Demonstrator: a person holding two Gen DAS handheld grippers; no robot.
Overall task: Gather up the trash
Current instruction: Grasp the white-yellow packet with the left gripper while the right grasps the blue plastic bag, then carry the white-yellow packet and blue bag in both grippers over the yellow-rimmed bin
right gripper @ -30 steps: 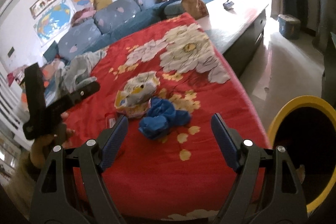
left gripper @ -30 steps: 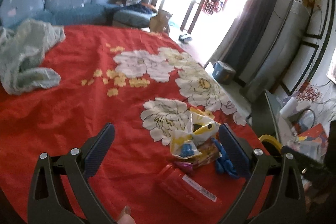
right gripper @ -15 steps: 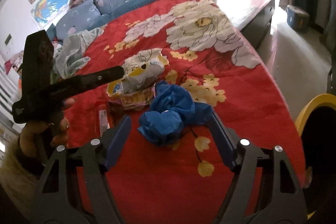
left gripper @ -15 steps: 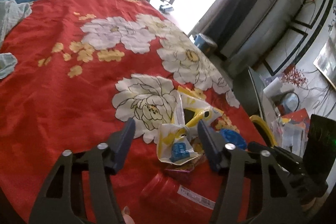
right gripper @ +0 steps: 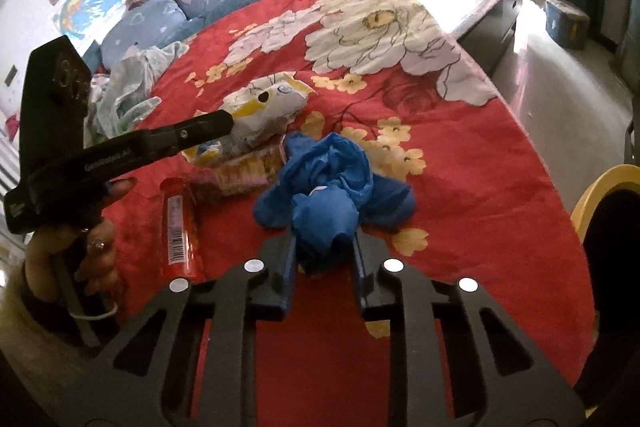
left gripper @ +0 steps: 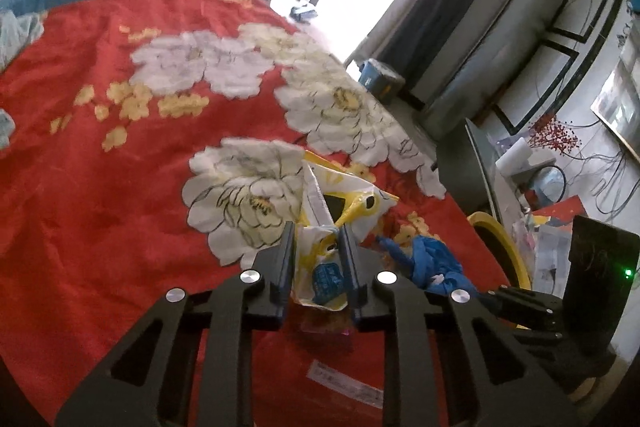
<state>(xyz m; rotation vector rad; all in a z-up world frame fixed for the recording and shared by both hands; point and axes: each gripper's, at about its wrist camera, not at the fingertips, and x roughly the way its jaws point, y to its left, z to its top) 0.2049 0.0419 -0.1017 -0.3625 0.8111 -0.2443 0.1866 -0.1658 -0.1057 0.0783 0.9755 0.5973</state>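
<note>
Left to right across the red floral surface (right gripper: 500, 195):

- Red tube (right gripper: 178, 227), barcode label up, lies flat at the left of the pile. Untouched.
- Left gripper (left gripper: 318, 247): its jaws have just been closing and now pinch the near edge of the white-and-yellow wrapper (left gripper: 320, 267). Wrapper is crumpled, resting on a second, pinkish wrapper (right gripper: 240, 171) beneath it. In the right wrist view the left gripper (right gripper: 216, 121) comes in from the left onto that same wrapper.
- Right gripper (right gripper: 324, 247): jaws have just been closing; pads now press the near lobe of the blue crumpled glove wad (right gripper: 332, 195), just right of the wrappers.
- Yellow-rimmed bin (right gripper: 600, 187) stands off the surface's right edge.

Step in hand, as I judge it: both grips set, lift comes next.

Notes for a clean lift:
- Each hold is on an edge only. Raise slowly, check the item comes whole.
- Wrapper film is slippery, so keep the squeeze firm.
- Glove wad may unfurl and trail; clear the surface's edge before swinging right to the bin.
- Release only once over the bin's mouth.
</note>
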